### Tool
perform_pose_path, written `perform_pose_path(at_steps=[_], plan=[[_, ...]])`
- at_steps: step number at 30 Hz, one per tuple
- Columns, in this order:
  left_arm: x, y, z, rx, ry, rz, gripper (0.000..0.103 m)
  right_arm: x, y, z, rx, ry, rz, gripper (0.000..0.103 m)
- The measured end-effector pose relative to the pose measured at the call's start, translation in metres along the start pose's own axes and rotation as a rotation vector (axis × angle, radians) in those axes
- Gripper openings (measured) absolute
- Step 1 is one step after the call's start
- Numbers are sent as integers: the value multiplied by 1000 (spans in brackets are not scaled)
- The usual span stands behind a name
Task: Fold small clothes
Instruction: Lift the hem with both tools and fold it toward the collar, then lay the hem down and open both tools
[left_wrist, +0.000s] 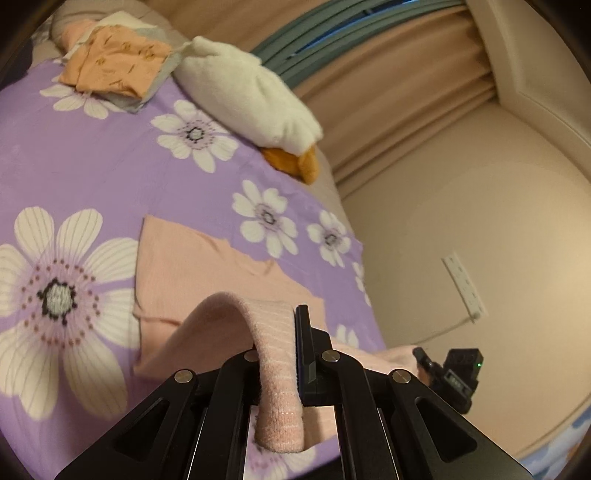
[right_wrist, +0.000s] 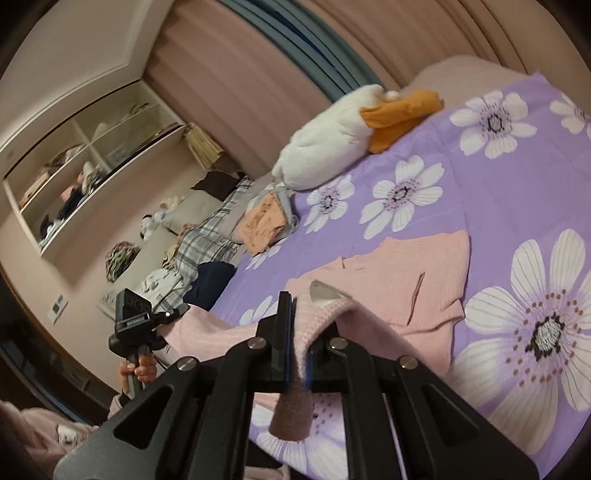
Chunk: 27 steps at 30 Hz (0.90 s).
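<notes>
Left claw (left_wrist: 295, 350): closed tight on a hem of the pale pink ribbed knit garment (left_wrist: 207, 266), a fold of which arches up over the near finger and hangs down between the black linkage bars. Right claw (right_wrist: 299, 354): also pinched nearly shut on an edge of the same garment (right_wrist: 406, 273), with a strip of knit trailing below the jaws. The garment lies partly spread on the bed, on the lilac bedsheet printed with large white flowers (left_wrist: 92, 155), its near portion lifted by both claws and its far portion flat on the sheet. In the left wrist view the right claw shows at the lower right, beside the bed edge. In the right wrist view the left claw shows at the lower left, gripped by a hand (right_wrist: 142, 373). At the far end of the bed lies a white plush toy with orange parts (left_wrist: 251, 96). Just beside it, to its left in the left wrist view, sits a folded orange patterned cloth (left_wrist: 114, 62) atop other folded pieces. A white wall socket strip (left_wrist: 463, 286) is on the wall right of the bed.
</notes>
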<state>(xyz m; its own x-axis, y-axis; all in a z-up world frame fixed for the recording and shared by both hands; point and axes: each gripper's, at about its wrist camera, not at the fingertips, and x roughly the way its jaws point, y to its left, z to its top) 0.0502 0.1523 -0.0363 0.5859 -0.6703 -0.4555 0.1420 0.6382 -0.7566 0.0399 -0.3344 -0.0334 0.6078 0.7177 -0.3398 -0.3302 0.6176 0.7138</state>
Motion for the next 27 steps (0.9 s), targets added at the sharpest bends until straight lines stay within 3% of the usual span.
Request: perform_pose_path(at_steps=[14,24,25,26,27], plan=[[108,71,39,-153,144,135,0,79,-84,36,190,94,-122,9],[163,114,58,-312,255,220,0,122,-150,30,415,194,-204,13],[165,117,59,-330,263,219,5,124,-154,30,433,199,-207,17],[167,121,61,-353,271,212,11,125,-159,29,458,206,-201,29],[170,124,62,-375,274,197,25,125,-164,29,490,209,-189,36]])
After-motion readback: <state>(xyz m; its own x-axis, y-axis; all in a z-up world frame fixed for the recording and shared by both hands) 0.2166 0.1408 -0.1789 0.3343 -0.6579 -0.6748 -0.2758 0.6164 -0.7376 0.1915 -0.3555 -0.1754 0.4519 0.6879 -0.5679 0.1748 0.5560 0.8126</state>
